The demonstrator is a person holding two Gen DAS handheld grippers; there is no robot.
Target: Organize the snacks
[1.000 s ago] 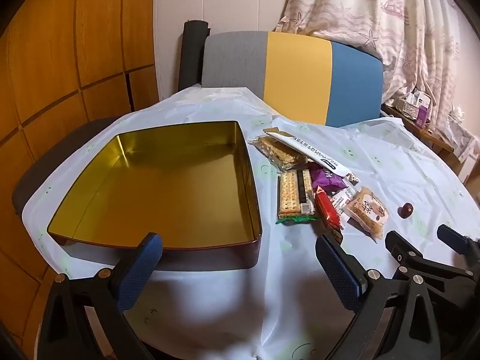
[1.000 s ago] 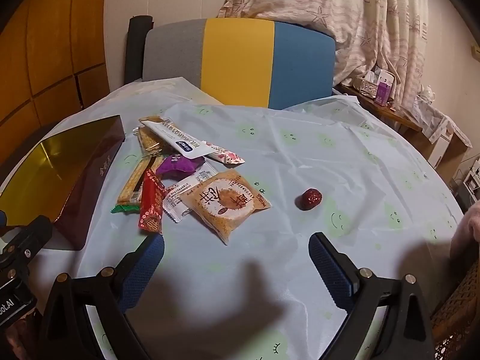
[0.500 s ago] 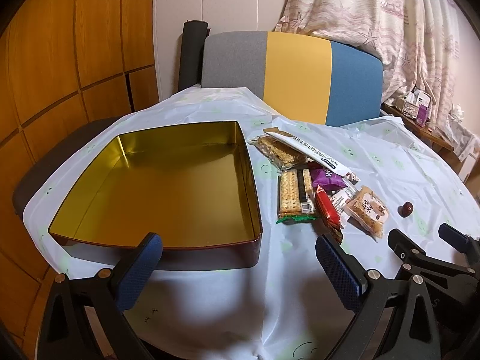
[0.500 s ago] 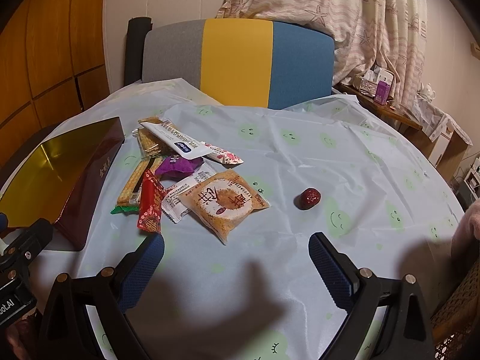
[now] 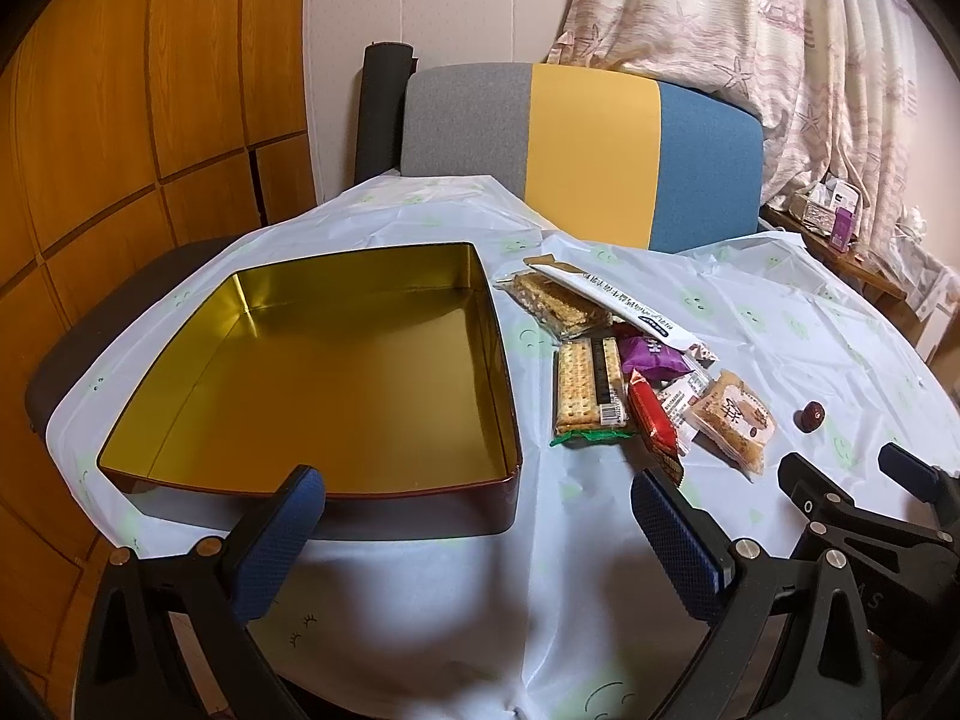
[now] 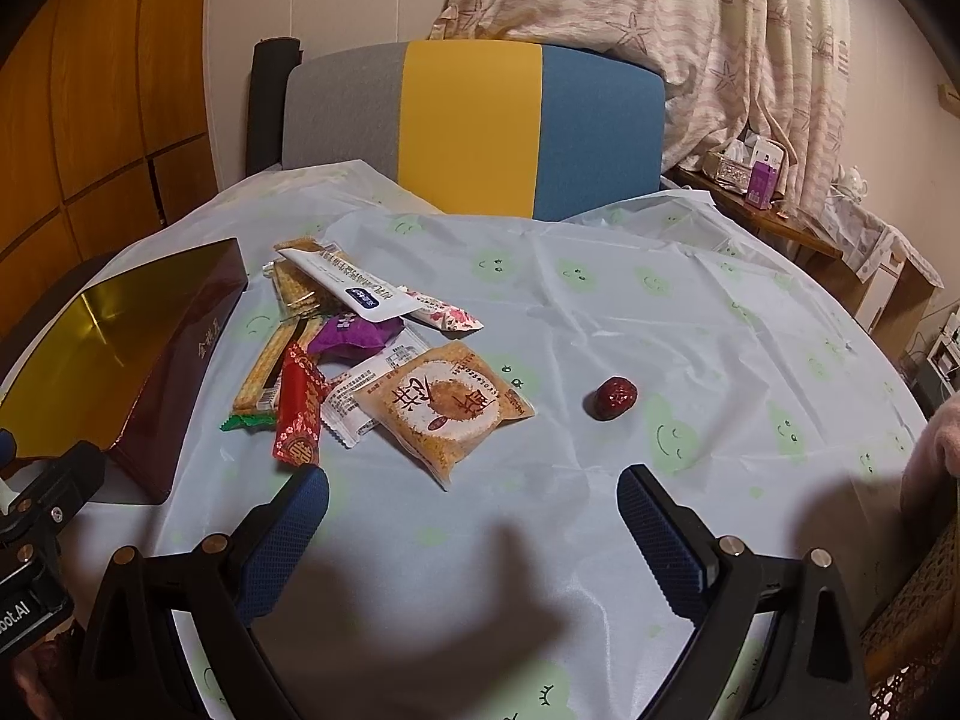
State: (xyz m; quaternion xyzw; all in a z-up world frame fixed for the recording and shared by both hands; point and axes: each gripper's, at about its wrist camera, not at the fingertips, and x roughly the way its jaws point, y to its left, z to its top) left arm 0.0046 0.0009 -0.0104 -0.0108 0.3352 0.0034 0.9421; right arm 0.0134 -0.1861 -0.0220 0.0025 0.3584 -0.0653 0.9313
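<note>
An empty gold-lined tin [image 5: 312, 360] with dark red outer walls [image 6: 174, 372] sits on the left of the table. To its right lies a heap of snack packets: a cracker pack [image 5: 588, 387], a red packet [image 6: 298, 414], a purple one [image 6: 354, 333], a long white sachet [image 6: 354, 285] and a round pastry packet [image 6: 444, 408]. A single red date [image 6: 613, 398] lies apart on the right. My left gripper [image 5: 477, 531] hangs open before the tin's near wall. My right gripper [image 6: 471, 525] is open too, short of the pastry packet and the date, holding nothing.
The round table wears a pale blue cloth with green smiley faces [image 6: 672, 438]. A grey, yellow and blue chair back [image 6: 474, 126] stands behind it. A low shelf with small items [image 6: 762, 180] is at the far right, under a curtain. Wooden panels line the left wall.
Both grippers have crept slightly forward toward the table; the snacks and tin sit a little closer in view. Neither gripper has changed its opening.
</note>
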